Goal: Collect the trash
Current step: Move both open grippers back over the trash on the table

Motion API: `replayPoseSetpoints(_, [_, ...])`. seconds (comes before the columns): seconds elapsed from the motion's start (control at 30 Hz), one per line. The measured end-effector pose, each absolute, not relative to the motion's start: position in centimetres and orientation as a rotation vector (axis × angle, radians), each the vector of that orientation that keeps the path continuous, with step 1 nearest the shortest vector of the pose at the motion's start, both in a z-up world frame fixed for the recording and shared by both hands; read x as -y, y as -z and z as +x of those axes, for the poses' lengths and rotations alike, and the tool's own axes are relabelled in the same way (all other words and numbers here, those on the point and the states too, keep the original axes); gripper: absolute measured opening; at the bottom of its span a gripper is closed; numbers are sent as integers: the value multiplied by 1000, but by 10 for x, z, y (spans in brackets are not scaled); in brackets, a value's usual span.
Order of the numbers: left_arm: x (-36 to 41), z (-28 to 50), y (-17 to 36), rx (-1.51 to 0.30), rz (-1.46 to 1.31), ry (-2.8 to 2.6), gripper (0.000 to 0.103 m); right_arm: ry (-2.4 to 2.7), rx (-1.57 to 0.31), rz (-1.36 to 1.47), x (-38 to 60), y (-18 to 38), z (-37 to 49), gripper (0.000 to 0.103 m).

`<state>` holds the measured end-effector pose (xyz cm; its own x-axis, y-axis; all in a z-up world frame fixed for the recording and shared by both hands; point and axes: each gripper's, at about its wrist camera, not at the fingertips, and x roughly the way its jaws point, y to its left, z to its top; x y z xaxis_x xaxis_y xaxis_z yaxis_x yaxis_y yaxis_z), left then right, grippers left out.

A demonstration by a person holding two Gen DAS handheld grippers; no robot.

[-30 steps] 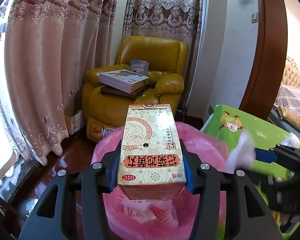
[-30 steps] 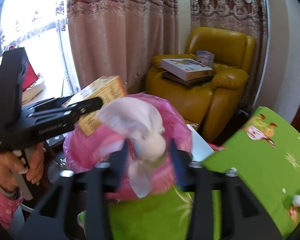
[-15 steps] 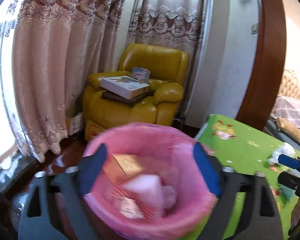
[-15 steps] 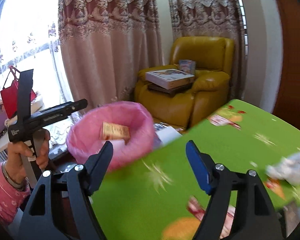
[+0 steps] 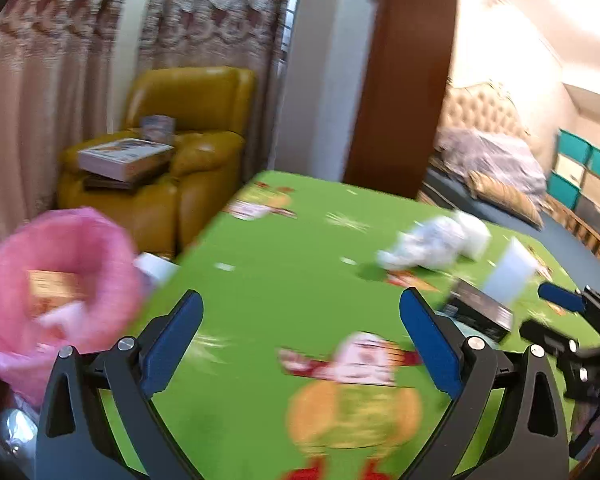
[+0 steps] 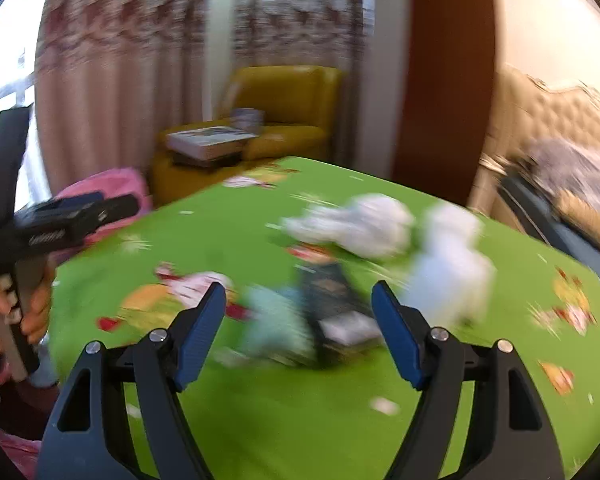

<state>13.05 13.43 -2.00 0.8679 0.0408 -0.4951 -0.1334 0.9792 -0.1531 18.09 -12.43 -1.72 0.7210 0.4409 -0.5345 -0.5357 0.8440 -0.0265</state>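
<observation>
Trash (image 6: 356,228) on the green table (image 5: 268,280) is motion-blurred; both grippers (image 5: 300,322) (image 6: 299,312) gape wide, empty.

Motion blur smeared both views. The crumpled white tissue wads (image 6: 364,228) on the green cartoon-print tablecloth (image 6: 260,420) lost their outlines, and the dark flat box (image 6: 332,300) showed no readable print. The pink-lined waste bin (image 5: 56,280) was cut by the left edge, its orange carton (image 5: 50,286) indistinct.
</observation>
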Motion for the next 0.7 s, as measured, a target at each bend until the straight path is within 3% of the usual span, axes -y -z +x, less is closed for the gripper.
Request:
replayPoseSetpoints(0.2, [-74,146,34,-546,-100,-61,93,-428,-577,-86,186,27,202,73])
replayPoseSetpoints(0.43, [-43,153,45,-574,-11,-61,93,-360,-592,-54,193,28,233,72])
replayPoseSetpoints(0.6, [-35,153,45,-576,36,-28,93,-267,-653,-73,208,38,266,55])
replayPoseSetpoints(0.7, [-35,155,47,-587,61,-15,93,-252,-685,-88,213,46,277,54])
